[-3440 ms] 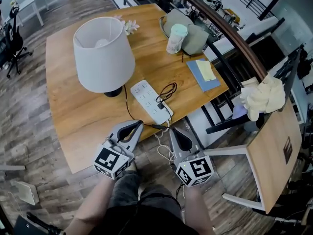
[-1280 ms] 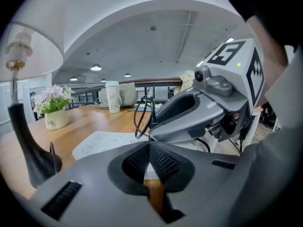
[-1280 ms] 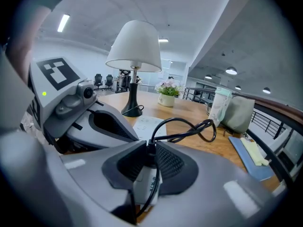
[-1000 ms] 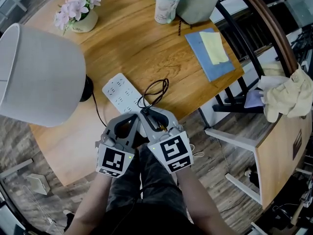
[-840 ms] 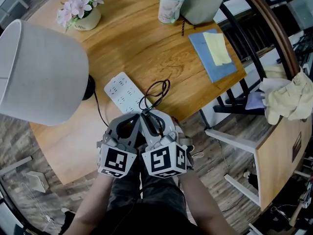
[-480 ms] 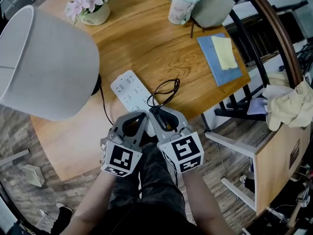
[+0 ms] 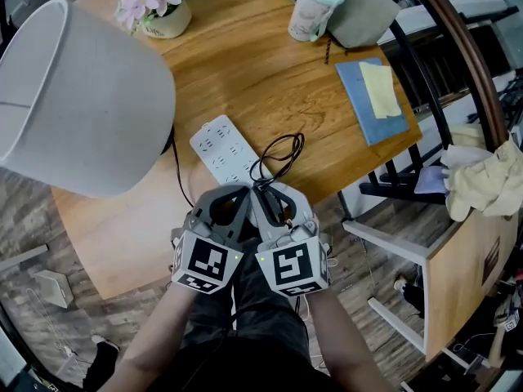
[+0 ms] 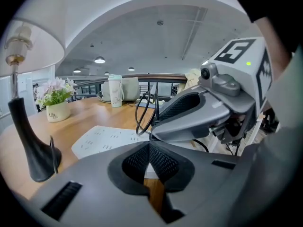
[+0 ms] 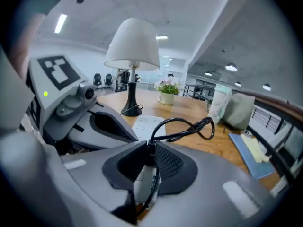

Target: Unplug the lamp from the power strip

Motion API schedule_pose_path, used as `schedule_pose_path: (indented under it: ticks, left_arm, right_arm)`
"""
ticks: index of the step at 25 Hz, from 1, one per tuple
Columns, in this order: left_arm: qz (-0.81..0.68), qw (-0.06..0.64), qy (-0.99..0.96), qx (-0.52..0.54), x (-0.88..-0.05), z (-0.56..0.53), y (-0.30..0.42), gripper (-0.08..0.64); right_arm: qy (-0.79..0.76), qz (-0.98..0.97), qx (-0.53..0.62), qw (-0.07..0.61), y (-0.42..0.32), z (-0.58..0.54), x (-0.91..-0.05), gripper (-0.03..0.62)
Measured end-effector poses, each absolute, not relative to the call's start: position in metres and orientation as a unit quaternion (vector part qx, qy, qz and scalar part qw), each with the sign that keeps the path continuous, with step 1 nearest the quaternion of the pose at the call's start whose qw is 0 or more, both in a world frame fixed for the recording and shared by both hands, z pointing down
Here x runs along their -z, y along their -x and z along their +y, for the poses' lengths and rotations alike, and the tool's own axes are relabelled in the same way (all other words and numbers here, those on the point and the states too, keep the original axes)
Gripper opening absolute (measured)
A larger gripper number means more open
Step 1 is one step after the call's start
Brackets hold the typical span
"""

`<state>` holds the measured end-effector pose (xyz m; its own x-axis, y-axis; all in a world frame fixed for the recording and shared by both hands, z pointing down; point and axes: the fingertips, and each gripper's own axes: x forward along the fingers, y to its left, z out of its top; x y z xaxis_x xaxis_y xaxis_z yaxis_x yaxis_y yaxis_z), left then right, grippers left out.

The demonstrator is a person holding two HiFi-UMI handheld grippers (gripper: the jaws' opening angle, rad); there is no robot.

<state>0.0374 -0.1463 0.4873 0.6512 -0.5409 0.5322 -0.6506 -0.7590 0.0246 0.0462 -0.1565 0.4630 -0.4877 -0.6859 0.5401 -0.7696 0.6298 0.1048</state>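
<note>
Two tongs meet at the near end of the white power strip (image 7: pixel 225 147) on the tabletop (image 7: pixel 245 72). The left tongs (image 8: pixel 149 144) are closed with nothing between them, and the right tongs (image 9: pixel 149 148) pinch the black lamp plug (image 9: pixel 151 154) there. Seconds earlier, both hung off the tabletop's edge, short of the strip.
</note>
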Motion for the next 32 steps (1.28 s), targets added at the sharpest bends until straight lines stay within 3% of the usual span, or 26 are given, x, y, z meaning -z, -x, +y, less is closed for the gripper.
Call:
schedule_pose_path:
  ticks: [5, 13, 32]
  left_arm:
    - [-0.331, 0.107, -0.902, -0.256, -0.487, -0.147, -0.037, -0.005]
    - [-0.332, 0.110, -0.899, -0.263, -0.488, -0.147, -0.037, -0.005]
    - [-0.381, 0.091, -0.890, -0.233, -0.462, -0.148, 0.002, -0.003]
  right_arm:
    - [-0.433, -0.860, -0.188, 0.196, -0.059, -0.163, -0.462, 0.066]
    - [-0.403, -0.877, -0.050, 0.257, -0.021, -0.160, -0.431, 0.066]
    - [-0.405, -0.874, -0.085, 0.254, -0.019, -0.145, -0.436, 0.067]
